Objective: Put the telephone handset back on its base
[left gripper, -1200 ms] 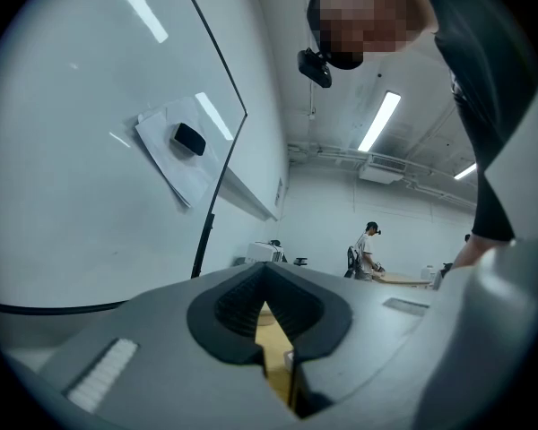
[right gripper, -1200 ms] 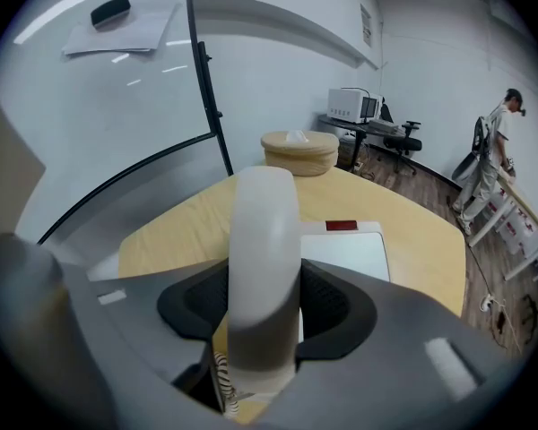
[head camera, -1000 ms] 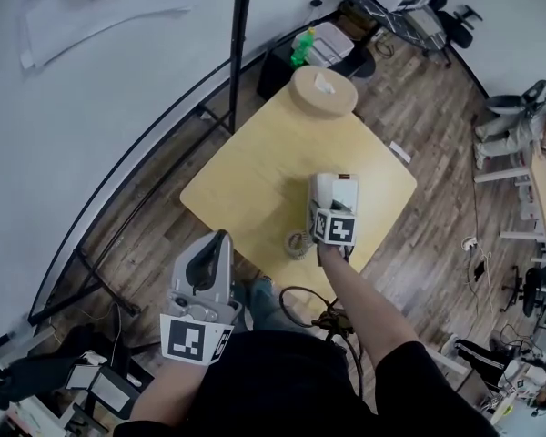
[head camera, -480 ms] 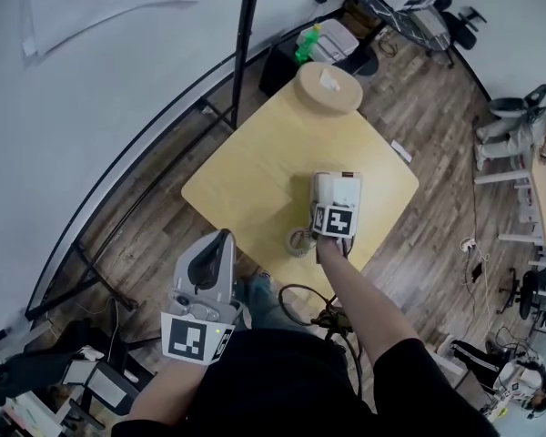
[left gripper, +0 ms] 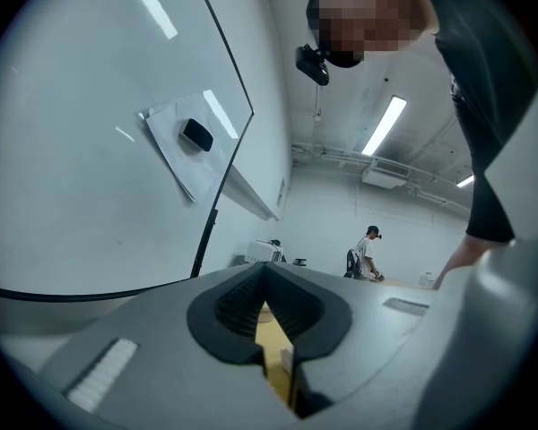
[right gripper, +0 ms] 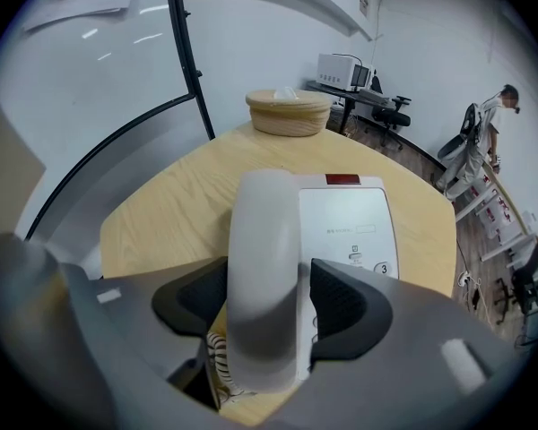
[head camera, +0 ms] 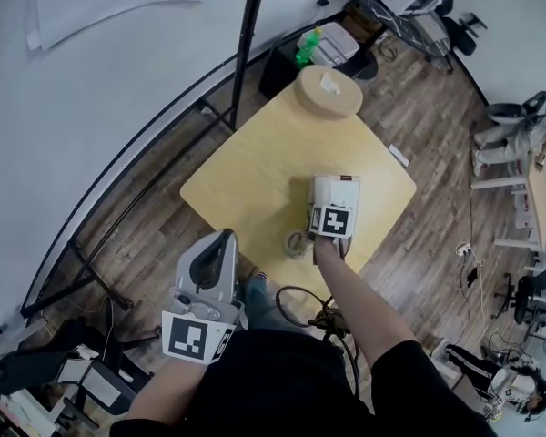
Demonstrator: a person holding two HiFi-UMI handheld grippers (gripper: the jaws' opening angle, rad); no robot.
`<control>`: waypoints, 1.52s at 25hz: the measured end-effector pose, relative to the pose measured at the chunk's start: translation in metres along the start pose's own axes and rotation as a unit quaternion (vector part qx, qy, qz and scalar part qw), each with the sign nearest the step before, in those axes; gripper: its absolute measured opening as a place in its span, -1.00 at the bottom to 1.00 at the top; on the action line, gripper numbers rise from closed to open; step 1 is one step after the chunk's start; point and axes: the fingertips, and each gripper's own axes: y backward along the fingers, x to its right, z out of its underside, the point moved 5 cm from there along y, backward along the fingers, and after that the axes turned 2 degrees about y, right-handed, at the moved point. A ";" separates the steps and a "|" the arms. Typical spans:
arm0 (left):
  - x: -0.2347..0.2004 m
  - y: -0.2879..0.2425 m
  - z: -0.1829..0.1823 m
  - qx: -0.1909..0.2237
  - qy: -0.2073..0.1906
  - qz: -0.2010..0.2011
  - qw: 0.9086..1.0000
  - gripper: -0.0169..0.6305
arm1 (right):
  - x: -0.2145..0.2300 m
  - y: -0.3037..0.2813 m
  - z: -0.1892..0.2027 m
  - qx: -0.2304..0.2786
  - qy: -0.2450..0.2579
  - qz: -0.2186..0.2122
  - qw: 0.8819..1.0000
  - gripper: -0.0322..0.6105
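one change: the right gripper's [right gripper: 269,305] jaws are opening and letting go of the handset [right gripper: 264,249]. it lies between them, along the left side of the base [right gripper: 350,222] on the table [right gripper: 161,204]. placing looks done, and only backing away remains. left gripper [left gripper: 271,307] hangs off the table, closed and empty.

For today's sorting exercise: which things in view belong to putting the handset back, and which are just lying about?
Job: handset; coiled cord; telephone base; right gripper, jaws opening round the handset.
Lying about: round wooden box; green bottle; office chair.
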 end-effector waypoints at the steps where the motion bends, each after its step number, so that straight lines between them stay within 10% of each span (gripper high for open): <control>1: 0.000 0.000 0.000 0.001 0.001 0.000 1.000 -0.95 | 0.000 0.001 0.000 0.002 0.000 0.000 1.000 -0.06; 11: 0.010 -0.012 -0.023 0.024 -0.008 0.015 1.000 -0.95 | -0.010 0.105 -0.048 0.153 0.022 -0.066 0.986 -0.07; 22: 0.063 -0.039 -0.082 0.064 -0.050 0.082 0.993 -0.95 | -0.017 0.330 -0.086 0.417 0.131 -0.058 0.898 -0.72; 28: 0.087 -0.051 -0.102 0.076 -0.076 0.115 0.988 -0.95 | -0.011 0.365 -0.066 0.466 0.112 -0.060 0.875 -0.79; 38: 0.117 -0.057 -0.102 0.067 -0.089 0.148 0.983 -0.95 | -0.011 0.365 -0.034 0.475 0.090 -0.061 0.873 -0.88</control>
